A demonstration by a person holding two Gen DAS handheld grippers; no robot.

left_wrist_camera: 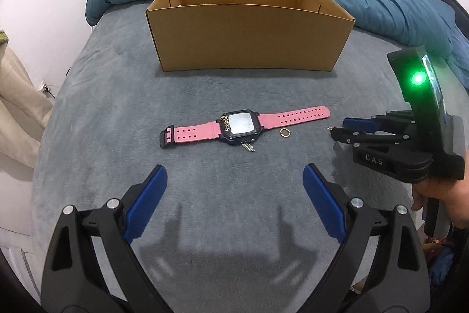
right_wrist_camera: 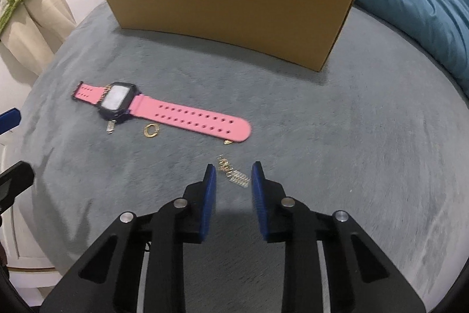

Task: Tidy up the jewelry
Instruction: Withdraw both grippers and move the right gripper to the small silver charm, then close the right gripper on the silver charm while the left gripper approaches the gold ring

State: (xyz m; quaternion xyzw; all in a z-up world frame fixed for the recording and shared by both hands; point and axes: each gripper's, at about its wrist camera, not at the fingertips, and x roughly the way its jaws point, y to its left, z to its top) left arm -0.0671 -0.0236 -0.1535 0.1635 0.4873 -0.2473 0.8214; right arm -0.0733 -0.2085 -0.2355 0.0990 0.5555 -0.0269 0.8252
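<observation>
Right claw (right_wrist_camera: 234, 169) half-open astride gold earring (right_wrist_camera: 234, 173).

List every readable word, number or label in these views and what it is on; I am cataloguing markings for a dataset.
"DAS": raised letters on the black body of the right gripper, seen from the left wrist view.
Watch screen: pale and glary, nothing legible in either view.
Cardboard box: plain, no print visible.
Nothing else carries readable text.
</observation>
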